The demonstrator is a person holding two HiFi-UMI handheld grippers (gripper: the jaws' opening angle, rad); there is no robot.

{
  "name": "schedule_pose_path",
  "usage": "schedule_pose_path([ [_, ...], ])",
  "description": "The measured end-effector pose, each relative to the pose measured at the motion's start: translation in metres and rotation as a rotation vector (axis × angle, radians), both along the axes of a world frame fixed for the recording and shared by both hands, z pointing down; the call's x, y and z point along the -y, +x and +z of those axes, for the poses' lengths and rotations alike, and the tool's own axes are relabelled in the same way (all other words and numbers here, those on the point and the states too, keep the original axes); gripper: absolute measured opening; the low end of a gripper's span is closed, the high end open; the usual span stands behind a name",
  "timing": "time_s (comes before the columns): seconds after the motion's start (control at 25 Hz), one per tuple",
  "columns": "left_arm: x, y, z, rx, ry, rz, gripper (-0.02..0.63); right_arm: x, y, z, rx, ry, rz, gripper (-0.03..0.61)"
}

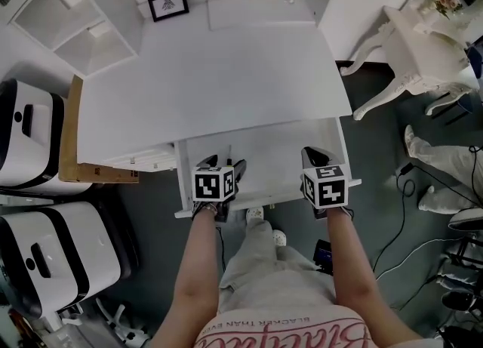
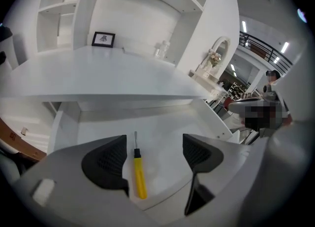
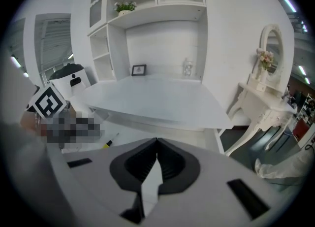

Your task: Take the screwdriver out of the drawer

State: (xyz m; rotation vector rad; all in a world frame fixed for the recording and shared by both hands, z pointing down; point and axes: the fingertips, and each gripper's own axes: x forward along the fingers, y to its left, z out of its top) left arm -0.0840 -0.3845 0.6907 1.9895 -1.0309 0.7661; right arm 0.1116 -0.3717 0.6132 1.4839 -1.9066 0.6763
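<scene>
Nearest us, our left gripper (image 2: 152,159) hangs over the front of the open drawer (image 1: 275,165), its jaws spread wide with nothing gripped. The yellow-handled screwdriver (image 2: 139,172) lies on the drawer floor in the gap between them, close to the jaw at 9 o'clock. Its long axis runs 6 to 12, handle toward us and blade pointing to the back. Our right gripper (image 3: 156,164), jaws pressed together and empty, sits toward the drawer's 3 o'clock end and sees the tool off at 10 o'clock. We judge the left far nearer; closing across the handle looks right. Beyond, at 12, spreads the white desk top (image 1: 211,75).
</scene>
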Motion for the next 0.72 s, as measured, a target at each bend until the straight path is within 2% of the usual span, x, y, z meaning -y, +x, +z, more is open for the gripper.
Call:
schedule_pose_path([
  [0.16, 0.002, 0.005, 0.024, 0.005, -0.064, 0.026, 0.362, 0.008, 0.001, 0.005, 0.000, -0.014, 0.014, 0.008],
  [0.44, -0.003, 0.007, 0.064, 0.075, -0.190, 0.048, 0.350, 0.021, -0.003, 0.006, -0.004, -0.016, 0.002, 0.008],
  [0.72, -0.015, 0.003, 0.107, 0.188, -0.305, 0.038, 0.313, 0.028, -0.006, 0.005, -0.024, -0.019, -0.028, 0.008],
])
